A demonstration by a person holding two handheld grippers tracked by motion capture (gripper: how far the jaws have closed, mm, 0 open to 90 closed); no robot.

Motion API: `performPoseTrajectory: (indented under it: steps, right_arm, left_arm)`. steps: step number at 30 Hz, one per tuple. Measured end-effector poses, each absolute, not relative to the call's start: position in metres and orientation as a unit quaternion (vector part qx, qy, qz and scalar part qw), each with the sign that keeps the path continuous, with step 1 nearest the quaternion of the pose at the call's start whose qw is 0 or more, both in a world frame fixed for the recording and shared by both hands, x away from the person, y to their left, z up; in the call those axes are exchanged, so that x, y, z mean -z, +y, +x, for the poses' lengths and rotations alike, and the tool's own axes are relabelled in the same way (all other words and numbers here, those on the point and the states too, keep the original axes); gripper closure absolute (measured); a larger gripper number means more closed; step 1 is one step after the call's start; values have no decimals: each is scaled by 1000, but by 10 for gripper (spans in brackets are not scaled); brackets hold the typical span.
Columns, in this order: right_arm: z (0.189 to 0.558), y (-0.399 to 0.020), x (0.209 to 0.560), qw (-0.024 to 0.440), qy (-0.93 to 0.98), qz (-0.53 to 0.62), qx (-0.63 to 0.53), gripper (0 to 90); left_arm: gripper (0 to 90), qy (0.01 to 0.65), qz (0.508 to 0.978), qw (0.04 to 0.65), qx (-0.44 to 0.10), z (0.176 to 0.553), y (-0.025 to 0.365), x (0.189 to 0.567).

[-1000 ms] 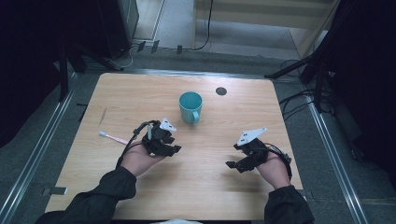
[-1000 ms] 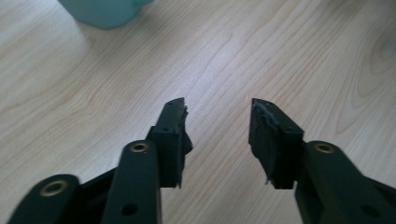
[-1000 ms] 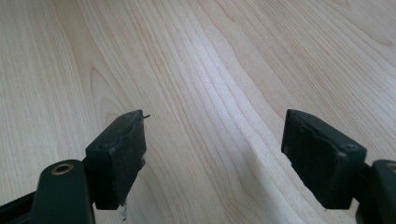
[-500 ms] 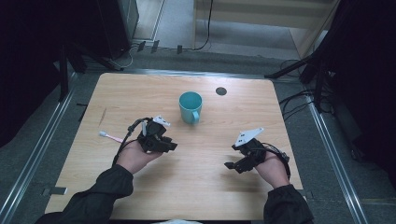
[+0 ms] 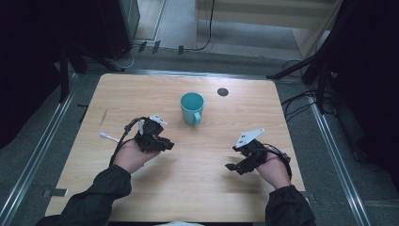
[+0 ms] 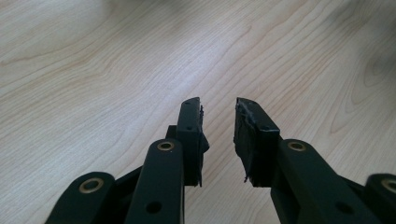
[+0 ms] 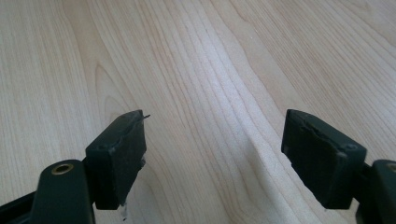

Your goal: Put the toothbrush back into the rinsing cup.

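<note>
Wooden table (image 5: 141,94) seen from above. Teal mug (image 5: 192,107) stands upright near centre-back, handle toward the person. Left gripper (image 5: 160,141) sits front-left of the mug, jaws slightly apart w/ nothing between. Right gripper (image 5: 233,165) front-right, jaws wide apart, nothing held. White-tipped stick (image 5: 108,137) lies near the left gripper.

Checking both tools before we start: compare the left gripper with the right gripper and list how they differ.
The left gripper has its jaws set narrowly apart; the right gripper has its jaws spread wide. The left gripper sits nearer the teal mug; the right gripper is farther back. Both are empty, over bare wooden table.
</note>
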State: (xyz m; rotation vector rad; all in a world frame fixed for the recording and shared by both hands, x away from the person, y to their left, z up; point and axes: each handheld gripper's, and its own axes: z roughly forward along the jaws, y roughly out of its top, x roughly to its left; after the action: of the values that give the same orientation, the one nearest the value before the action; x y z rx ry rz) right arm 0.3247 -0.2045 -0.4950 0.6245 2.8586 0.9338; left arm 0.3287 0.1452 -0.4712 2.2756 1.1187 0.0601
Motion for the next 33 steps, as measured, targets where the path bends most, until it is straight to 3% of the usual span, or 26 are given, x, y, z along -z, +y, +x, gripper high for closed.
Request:
performPoseTrajectory:
  steps: [20,28,33]
  right_arm:
    - [325,-203,496,32,933,197,-298,217]
    - [325,-203,496,32,933,197,-299,217]
    - [325,-203,497,32,933,197,-298,217]
  left_arm:
    - [784,456,850,262,-19,340,170,465]
    - [881,478,845,240,-14,346,185,465]
    - [894,491,841,227,-5,351,194,467]
